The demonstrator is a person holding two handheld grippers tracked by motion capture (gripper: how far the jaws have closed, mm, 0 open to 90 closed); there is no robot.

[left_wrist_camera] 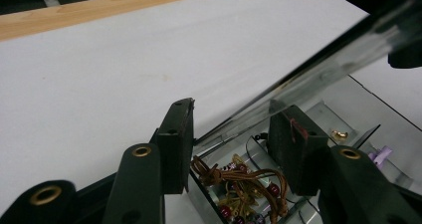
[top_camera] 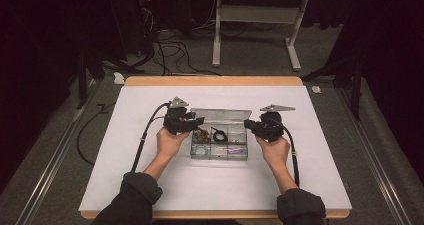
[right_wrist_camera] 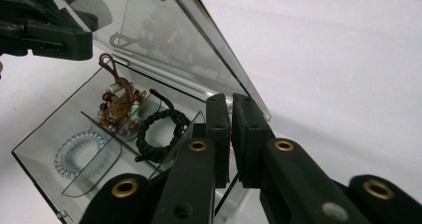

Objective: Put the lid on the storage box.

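A clear plastic compartment box (top_camera: 220, 157) stands in the middle of the white sheet with its lid (top_camera: 220, 116) tilted up and back. It holds a brown beaded cord bracelet (right_wrist_camera: 119, 104), a black braided ring (right_wrist_camera: 161, 127), a clear spiral hair tie (right_wrist_camera: 77, 152) and a purple piece (left_wrist_camera: 379, 155). At the box's left rear corner, my left gripper (left_wrist_camera: 234, 107) is open, with the lid's edge (left_wrist_camera: 308, 74) running between its spread jaws. My right gripper (right_wrist_camera: 231, 107) is at the box's right end, its jaws pinched together on the thin end wall.
The white sheet (top_camera: 150, 175) covers a wooden table (top_camera: 210, 80). Cables trail from both grippers towards the near edge. Beyond the far edge there are floor cables (top_camera: 170, 50) and a white desk frame (top_camera: 217, 35).
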